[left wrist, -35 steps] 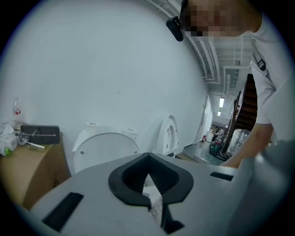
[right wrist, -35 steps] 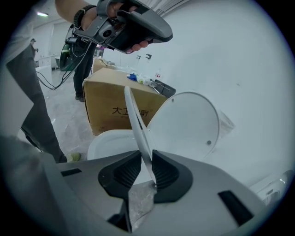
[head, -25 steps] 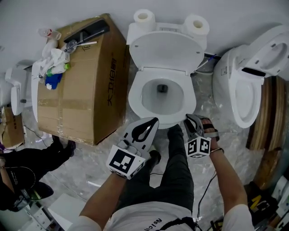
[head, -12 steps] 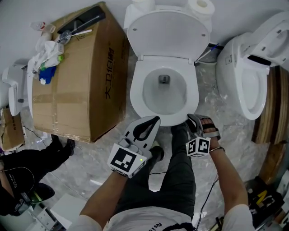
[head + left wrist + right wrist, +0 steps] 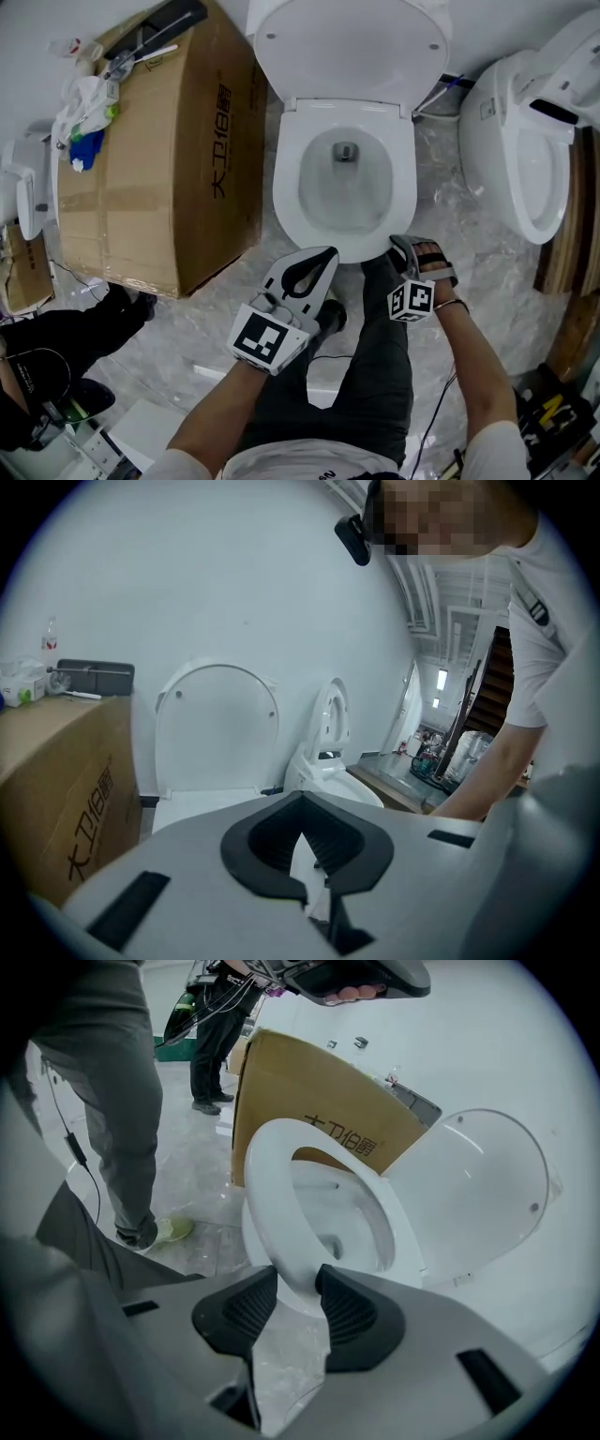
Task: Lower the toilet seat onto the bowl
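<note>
Toilet seat [image 5: 285, 187] down on bowl [image 5: 323, 192], front rim between pads of right tool [image 5: 401, 249]. Its jaws just been opening, now apart, grip released. Lid [image 5: 347, 42] upright at seat's far end from tool. Left tool [image 5: 324, 255] clenched, empty, just left of right tool, short of rim. Cardboard box [image 5: 159, 159] left of left tool. Second toilet [image 5: 525, 141] right of right tool.

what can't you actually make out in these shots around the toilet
The lid: its top is cut off by the head view's upper edge.
The small things on the cardboard box: too small in the head view to name.
The dark spot deep in the bowl: too small in the head view to identify.
The second toilet: cut off by the head view's right edge.
</note>
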### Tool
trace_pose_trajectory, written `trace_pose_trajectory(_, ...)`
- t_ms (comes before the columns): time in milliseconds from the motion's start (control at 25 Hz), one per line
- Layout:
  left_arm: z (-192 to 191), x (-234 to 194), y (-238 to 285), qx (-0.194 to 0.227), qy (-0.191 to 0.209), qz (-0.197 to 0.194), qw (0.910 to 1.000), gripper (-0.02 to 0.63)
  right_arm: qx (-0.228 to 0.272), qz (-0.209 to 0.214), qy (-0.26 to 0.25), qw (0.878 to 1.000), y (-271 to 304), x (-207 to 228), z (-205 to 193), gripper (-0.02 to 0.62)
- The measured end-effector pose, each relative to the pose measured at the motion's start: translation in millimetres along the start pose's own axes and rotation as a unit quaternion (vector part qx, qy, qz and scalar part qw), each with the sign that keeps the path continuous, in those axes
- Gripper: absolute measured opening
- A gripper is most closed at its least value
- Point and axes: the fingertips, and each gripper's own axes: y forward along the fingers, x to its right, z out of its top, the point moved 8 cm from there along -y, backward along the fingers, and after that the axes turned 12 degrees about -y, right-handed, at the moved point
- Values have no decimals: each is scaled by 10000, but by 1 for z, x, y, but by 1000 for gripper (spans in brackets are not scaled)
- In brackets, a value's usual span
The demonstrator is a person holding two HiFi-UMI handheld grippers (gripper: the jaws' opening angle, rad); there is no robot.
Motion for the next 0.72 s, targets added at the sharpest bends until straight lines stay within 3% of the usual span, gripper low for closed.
trace_pose_trajectory(720,-44,-17,24,-91,-34,20,10000,9,-176,515,74,9985,71,-40,-17,158)
